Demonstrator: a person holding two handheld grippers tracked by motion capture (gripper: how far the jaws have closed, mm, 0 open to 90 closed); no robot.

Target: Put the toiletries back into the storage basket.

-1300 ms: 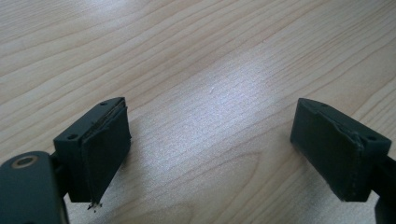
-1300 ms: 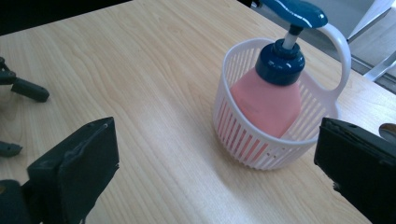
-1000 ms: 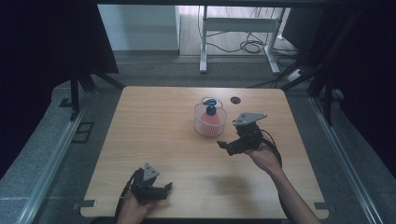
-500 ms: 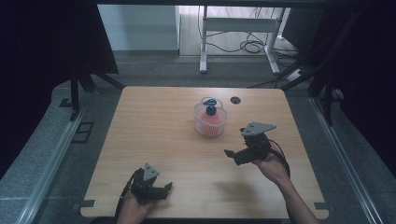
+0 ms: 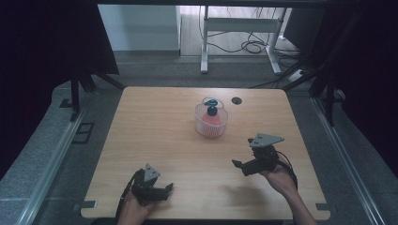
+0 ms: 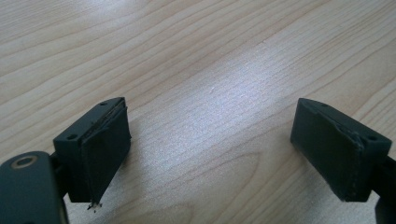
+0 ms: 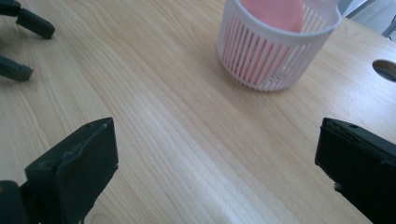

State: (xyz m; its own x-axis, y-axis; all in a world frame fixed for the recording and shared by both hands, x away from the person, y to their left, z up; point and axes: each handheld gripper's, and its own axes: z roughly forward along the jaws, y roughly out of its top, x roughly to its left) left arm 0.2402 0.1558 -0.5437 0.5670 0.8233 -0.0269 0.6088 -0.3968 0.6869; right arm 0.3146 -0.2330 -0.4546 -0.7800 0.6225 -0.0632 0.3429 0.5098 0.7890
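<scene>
A white slatted basket [image 5: 211, 126] stands on the wooden table [image 5: 155, 126], right of middle toward the back. It holds a pink thing [image 5: 212, 119] with a dark blue piece [image 5: 212, 110] on top. My right gripper [image 5: 238, 166] hovers open at the front right, well short of the basket, jaws pointing left. In the right gripper view the basket [image 7: 273, 51] with the pink thing [image 7: 275, 11] lies ahead, and the right gripper [image 7: 215, 158] has nothing between its jaws. My left gripper [image 5: 165, 190] rests open at the front left; in its own view the left gripper [image 6: 210, 154] spans bare wood.
A round cable hole [image 5: 236, 100] sits in the table behind the basket, also seen as the hole [image 7: 385, 69] in the right gripper view. The left gripper's jaws [image 7: 18, 44] show far off there. Beyond the table's back edge is a metal desk frame [image 5: 244, 28] with cables.
My right gripper has drawn back from beside the basket toward the front right of the table, still open. The left gripper has stayed where it was.
</scene>
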